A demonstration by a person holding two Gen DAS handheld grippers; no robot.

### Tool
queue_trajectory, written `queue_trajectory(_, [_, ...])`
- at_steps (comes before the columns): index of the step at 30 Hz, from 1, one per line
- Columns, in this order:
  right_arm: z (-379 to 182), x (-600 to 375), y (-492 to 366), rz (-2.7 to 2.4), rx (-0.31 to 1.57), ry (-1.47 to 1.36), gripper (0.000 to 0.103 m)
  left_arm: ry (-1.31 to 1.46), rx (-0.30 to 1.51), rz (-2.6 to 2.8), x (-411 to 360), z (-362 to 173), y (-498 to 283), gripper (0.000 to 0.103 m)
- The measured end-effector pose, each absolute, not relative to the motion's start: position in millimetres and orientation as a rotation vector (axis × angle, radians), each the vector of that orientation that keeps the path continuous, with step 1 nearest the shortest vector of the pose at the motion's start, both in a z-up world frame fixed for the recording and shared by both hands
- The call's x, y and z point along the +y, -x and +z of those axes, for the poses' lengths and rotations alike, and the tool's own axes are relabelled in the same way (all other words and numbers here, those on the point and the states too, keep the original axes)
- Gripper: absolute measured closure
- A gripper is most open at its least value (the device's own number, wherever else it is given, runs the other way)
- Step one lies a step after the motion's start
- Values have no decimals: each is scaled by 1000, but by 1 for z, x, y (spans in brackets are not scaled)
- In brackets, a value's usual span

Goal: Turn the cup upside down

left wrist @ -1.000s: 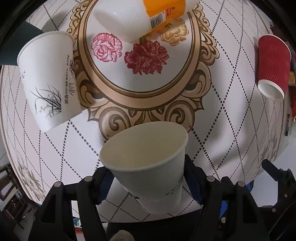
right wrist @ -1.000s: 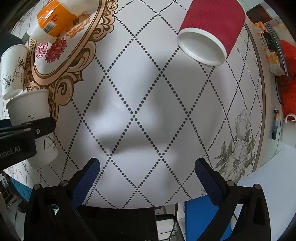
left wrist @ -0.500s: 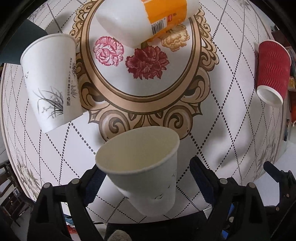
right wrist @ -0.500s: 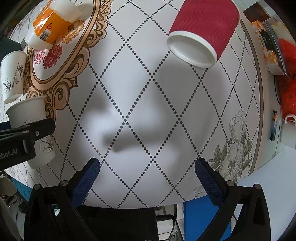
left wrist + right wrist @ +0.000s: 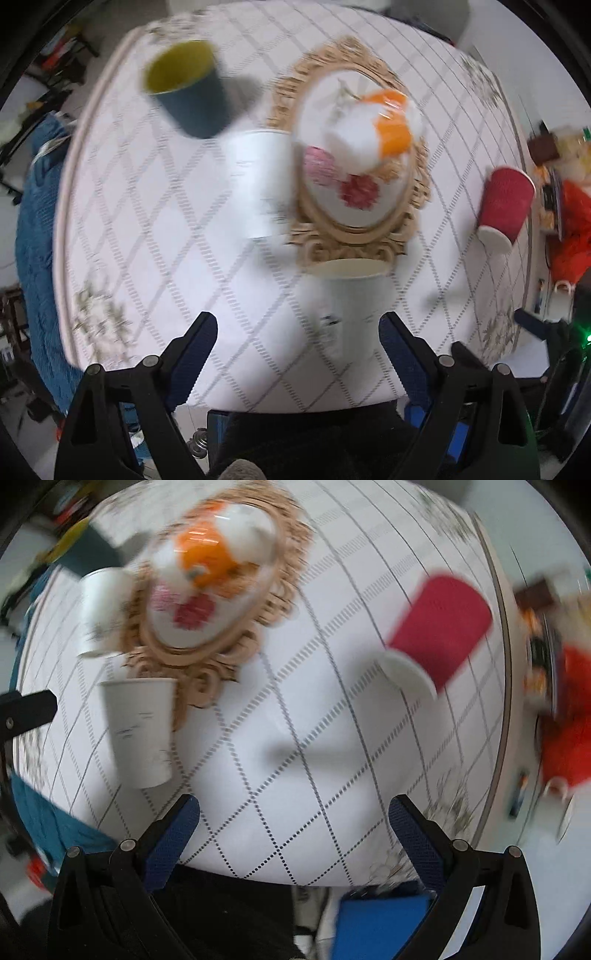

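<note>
A white paper cup (image 5: 356, 302) stands mouth up on the table near its front edge, just right of the middle between my left gripper's fingers; it also shows in the right wrist view (image 5: 142, 731). My left gripper (image 5: 295, 345) is open and empty, pulled back from the cup. My right gripper (image 5: 293, 829) is open and empty above the table's front. Both views are blurred by motion.
A second white cup (image 5: 258, 181) stands mouth down on the round patterned table (image 5: 147, 240). A dark blue cup (image 5: 188, 92) stands mouth up at the back left. An orange-and-white bottle (image 5: 373, 133) lies in the middle. A red cup (image 5: 504, 206) stands mouth down at the right.
My left gripper has opened, let go of the white cup and pulled back and up. The cup now stands free on the table. My right gripper has also drawn back.
</note>
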State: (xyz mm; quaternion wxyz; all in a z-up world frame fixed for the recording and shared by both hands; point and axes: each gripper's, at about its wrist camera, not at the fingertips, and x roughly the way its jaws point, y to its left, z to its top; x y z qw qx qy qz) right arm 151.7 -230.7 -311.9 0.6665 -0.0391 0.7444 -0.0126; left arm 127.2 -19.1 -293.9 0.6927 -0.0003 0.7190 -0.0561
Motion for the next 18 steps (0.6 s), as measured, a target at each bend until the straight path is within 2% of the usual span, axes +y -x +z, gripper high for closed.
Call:
queue_trajectory(9, [-296,-136,-172,237,1624,494,0,148,1606,63,64,-314,-105,14])
queue_trajectory(18, [-313,-64,-161,451,1568,899,0,312,1637,140,102,-341,-80,14])
